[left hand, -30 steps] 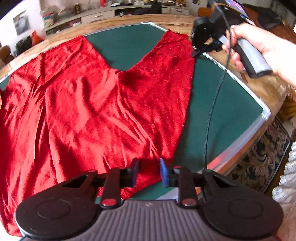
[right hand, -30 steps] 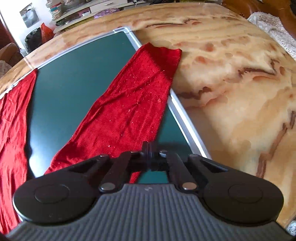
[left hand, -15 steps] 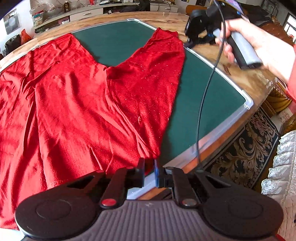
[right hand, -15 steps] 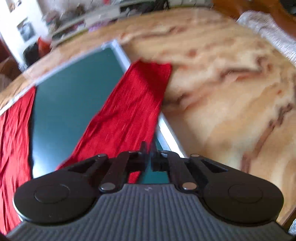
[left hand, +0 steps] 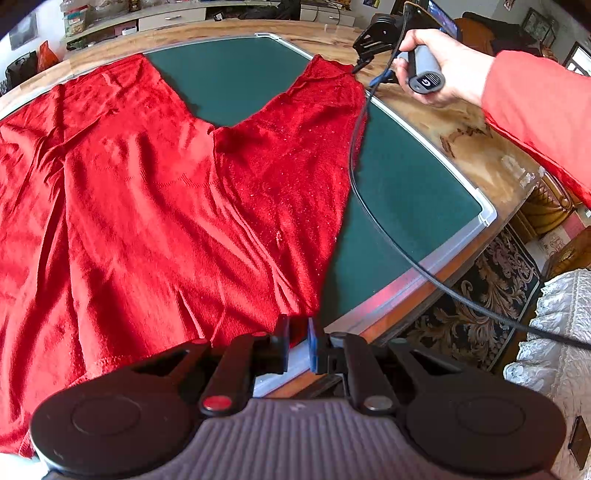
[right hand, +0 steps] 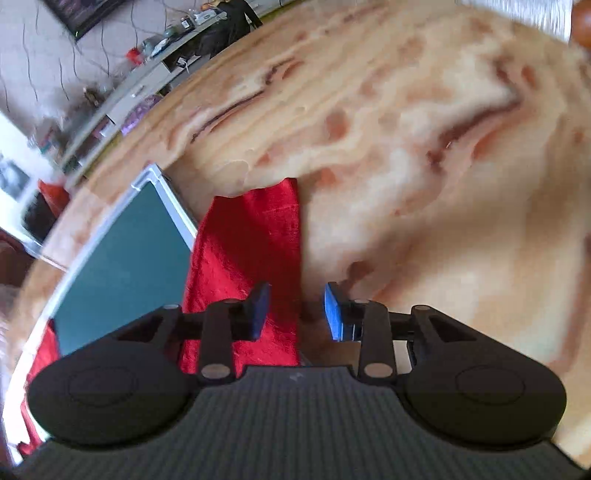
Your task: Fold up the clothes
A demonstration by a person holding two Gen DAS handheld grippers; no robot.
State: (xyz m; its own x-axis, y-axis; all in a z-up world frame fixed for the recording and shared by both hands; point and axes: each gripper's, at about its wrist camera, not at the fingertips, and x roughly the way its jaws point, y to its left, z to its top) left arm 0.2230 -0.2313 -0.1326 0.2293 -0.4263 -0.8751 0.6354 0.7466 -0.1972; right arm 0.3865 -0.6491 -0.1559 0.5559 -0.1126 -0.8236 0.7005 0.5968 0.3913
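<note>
Red velvet trousers [left hand: 155,192] lie spread flat on a green mat [left hand: 406,184], legs pointing away from me. My left gripper [left hand: 297,341] is at the near waist corner, jaws nearly closed with red cloth between them. My right gripper [right hand: 295,314] is open, low over the far cuff of the right trouser leg [right hand: 251,240], which overhangs the mat onto the marble table [right hand: 406,147]. The cuff's right edge lies between its fingers. In the left wrist view the right gripper [left hand: 373,40] is held by a hand just beyond that cuff.
A black cable [left hand: 369,206] runs from the right gripper across the mat and off the table's edge. The mat has a silver frame [left hand: 484,214]. A patterned rug [left hand: 487,295] lies on the floor at right. Shelves with clutter [left hand: 147,14] stand behind the table.
My right gripper has opened and dropped down to the far cuff of the right leg. My left gripper has closed in on the waist corner and drawn back toward the table's near edge.
</note>
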